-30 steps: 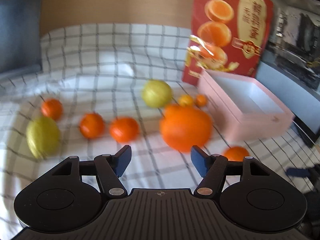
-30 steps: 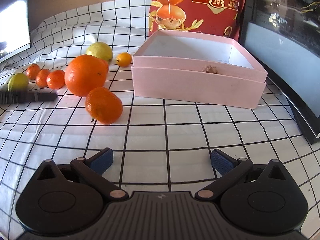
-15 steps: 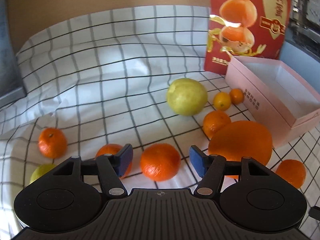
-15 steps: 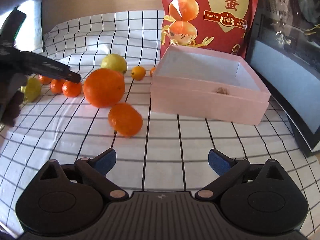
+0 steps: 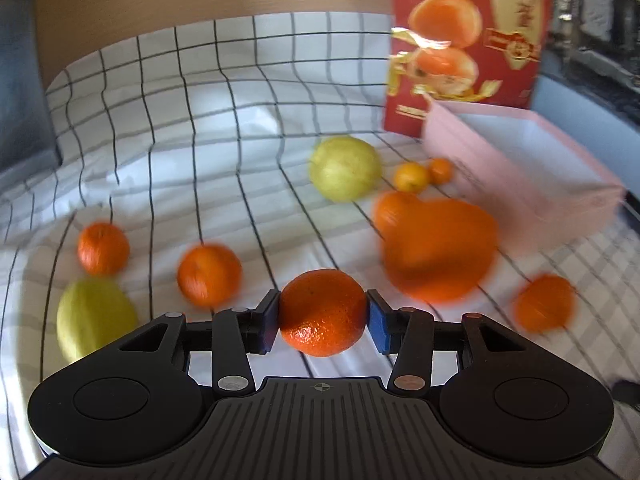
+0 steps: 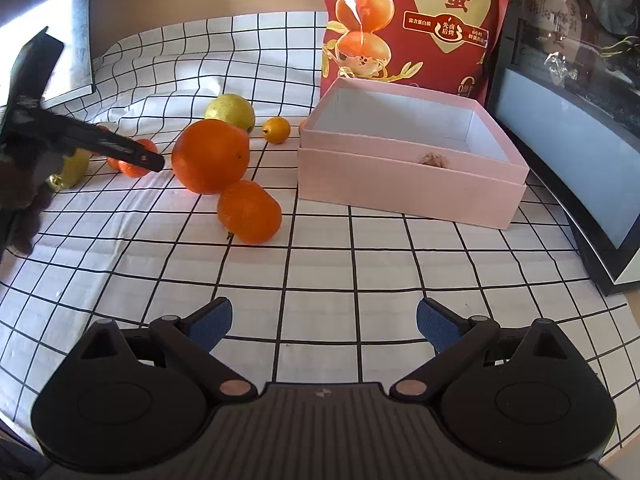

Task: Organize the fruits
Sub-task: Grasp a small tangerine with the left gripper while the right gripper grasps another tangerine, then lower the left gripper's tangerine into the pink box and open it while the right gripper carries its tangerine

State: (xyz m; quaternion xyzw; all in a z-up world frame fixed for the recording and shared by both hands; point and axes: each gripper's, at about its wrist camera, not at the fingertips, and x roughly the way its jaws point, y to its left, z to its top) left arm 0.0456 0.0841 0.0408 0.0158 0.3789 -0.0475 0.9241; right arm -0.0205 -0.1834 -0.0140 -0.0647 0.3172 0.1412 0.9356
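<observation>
Orange mandarin (image 5: 322,312) now between blue pads (image 5: 377,325) of left gripper (image 5: 322,322); jaws closing, pads touching both flanks; half second ago they stood spread around it. Pick underway; pink box (image 5: 520,184) likely destination, far right.

Right wrist view: right gripper (image 6: 323,322) jaws spread, nothing between, hovering over checked cloth (image 6: 320,264). Box appears empty of fruit.

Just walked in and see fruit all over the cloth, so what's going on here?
A person with a gripping tool in each hand is sorting fruit. The left tool is closing on a small mandarin, which sits between its blue pads. The right tool hangs open and empty over the checkered cloth. The pink box holds no fruit yet; the big orange, the lemons and the other mandarins lie on the cloth.
</observation>
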